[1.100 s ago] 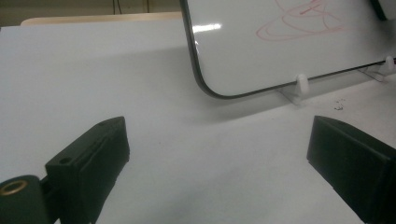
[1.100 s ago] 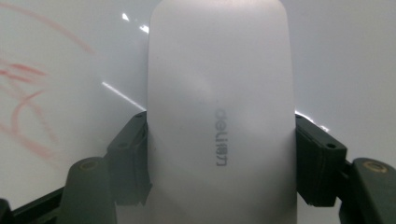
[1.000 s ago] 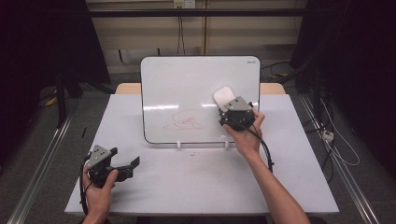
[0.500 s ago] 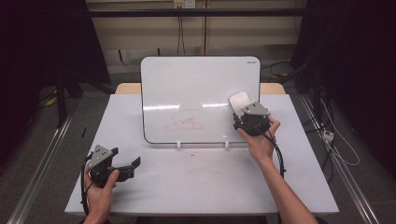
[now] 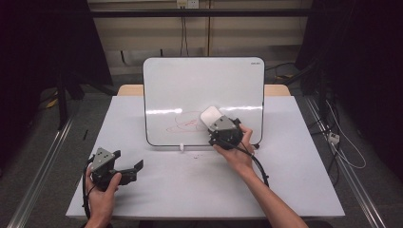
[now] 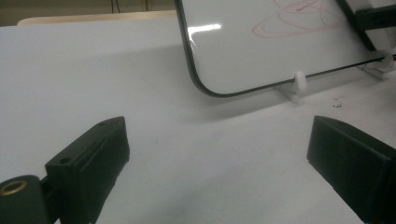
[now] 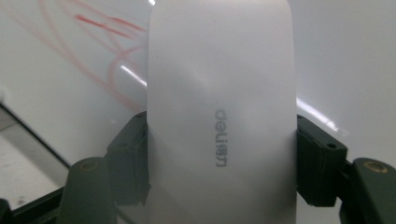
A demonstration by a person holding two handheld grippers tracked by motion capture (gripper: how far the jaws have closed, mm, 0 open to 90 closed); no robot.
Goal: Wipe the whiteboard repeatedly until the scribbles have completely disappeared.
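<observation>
The right hand-held gripper [image 5: 215,124] is clenched on a white rounded plastic eraser block [image 7: 222,116], pressed against the upright white whiteboard [image 5: 204,85]; the eraser hides part of the faint red scribble [image 5: 187,119]. The eraser's lower end is cut off in the right gripper view. It has moved leftward, onto the scribble, since half a second ago. The left hand-held gripper [image 5: 135,168] rests released on the white table [image 5: 190,185].

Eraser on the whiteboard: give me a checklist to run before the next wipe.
1. Eraser clamped between the right gripper jaws: ok.
2. Eraser at the red scribble: ok.
3. Eraser face flat against the whiteboard: cannot tell.
4. Scribble gone: not ok, red lines remain.
5. Whiteboard seated in its white clip: ok.
6. Left gripper open, away from the whiteboard: ok.
</observation>
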